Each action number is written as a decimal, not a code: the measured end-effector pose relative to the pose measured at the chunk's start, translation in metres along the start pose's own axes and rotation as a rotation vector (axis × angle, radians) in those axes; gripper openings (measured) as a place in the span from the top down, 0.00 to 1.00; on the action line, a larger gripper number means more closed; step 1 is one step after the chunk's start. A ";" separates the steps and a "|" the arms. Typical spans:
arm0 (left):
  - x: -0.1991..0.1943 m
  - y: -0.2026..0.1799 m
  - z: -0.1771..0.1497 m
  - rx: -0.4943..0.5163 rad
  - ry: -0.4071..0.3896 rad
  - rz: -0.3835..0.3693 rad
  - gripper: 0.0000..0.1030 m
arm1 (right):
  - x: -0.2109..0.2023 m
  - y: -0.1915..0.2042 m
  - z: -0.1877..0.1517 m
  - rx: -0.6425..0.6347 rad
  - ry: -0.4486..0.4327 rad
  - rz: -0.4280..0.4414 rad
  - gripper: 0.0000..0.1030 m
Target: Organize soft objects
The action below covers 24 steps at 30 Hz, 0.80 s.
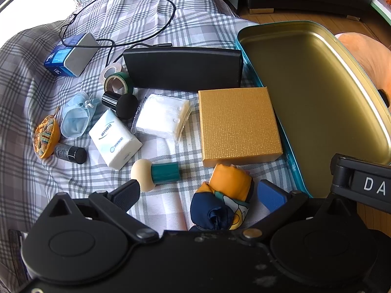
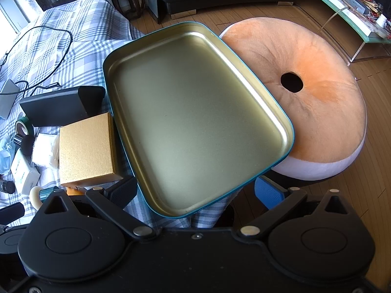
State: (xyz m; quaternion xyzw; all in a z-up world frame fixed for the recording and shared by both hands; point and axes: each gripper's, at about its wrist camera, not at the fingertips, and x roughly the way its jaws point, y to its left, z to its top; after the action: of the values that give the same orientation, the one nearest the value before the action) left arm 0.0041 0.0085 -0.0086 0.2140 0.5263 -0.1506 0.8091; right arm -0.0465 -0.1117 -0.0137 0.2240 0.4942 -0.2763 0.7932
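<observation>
An empty teal tin tray with a gold inside (image 1: 317, 92) (image 2: 195, 122) lies at the bed's right edge. In the left wrist view, soft things lie on the plaid bedsheet: a rolled orange and navy cloth (image 1: 224, 195), a white tissue pack (image 1: 113, 139), a bag of white cotton pads (image 1: 162, 117), a blue face mask (image 1: 75, 117) and an orange pouch of hair ties (image 1: 46, 136). My left gripper (image 1: 200, 195) is open above the sheet, with the rolled cloth between its fingers. My right gripper (image 2: 198, 193) is open and empty over the tray's near edge.
A gold box (image 1: 238, 127) sits beside the tray, a black case (image 1: 183, 68) behind it. Tape rolls (image 1: 118, 80), a black sponge brush (image 1: 122, 103), a teal-handled puff (image 1: 156, 173), a small black bottle (image 1: 70, 153), a power bank with cable (image 1: 73, 53). An orange doughnut cushion (image 2: 305, 97) lies right of the tray.
</observation>
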 end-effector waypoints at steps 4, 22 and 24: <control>0.000 0.000 0.000 0.001 0.000 0.001 0.00 | 0.001 0.000 0.000 -0.003 0.002 -0.002 0.04; -0.003 0.001 0.004 -0.007 -0.028 0.003 0.00 | 0.002 0.003 0.001 -0.014 0.002 -0.017 0.04; -0.003 0.003 0.004 -0.012 -0.029 -0.002 0.00 | 0.003 0.003 0.001 -0.016 0.002 -0.020 0.04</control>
State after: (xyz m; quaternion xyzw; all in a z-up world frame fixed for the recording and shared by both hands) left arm 0.0073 0.0088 -0.0037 0.2065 0.5155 -0.1513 0.8177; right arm -0.0429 -0.1106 -0.0154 0.2126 0.4994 -0.2802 0.7918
